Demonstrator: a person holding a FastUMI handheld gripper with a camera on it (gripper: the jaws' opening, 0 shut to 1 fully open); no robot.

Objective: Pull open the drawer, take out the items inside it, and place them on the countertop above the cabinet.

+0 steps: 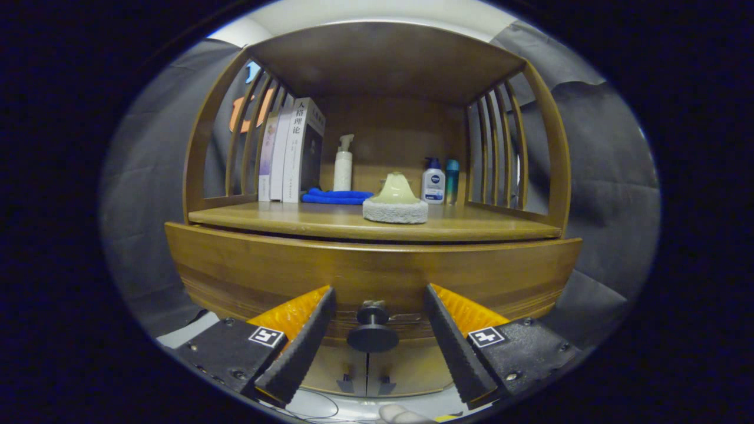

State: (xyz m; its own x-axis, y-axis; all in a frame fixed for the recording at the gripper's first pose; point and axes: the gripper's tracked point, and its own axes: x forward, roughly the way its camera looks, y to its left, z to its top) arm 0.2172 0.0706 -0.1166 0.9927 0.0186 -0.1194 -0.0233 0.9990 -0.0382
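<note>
A wooden cabinet faces me, its drawer front (365, 274) closed below the countertop (330, 221). A dark round knob (372, 330) sticks out from the middle of the drawer front. My gripper (380, 300) is open, with one finger on each side of the knob and a gap between each finger and it. The drawer's contents are hidden.
On the countertop stand several books (291, 153) at the left, a white pump bottle (343, 165), a folded blue cloth (336, 196), a pale cone-shaped pad (396, 203) near the front edge, and two small bottles (439, 181) at the right. Slatted sides and a top panel enclose the shelf. Two cabinet doors (365, 368) sit below the drawer.
</note>
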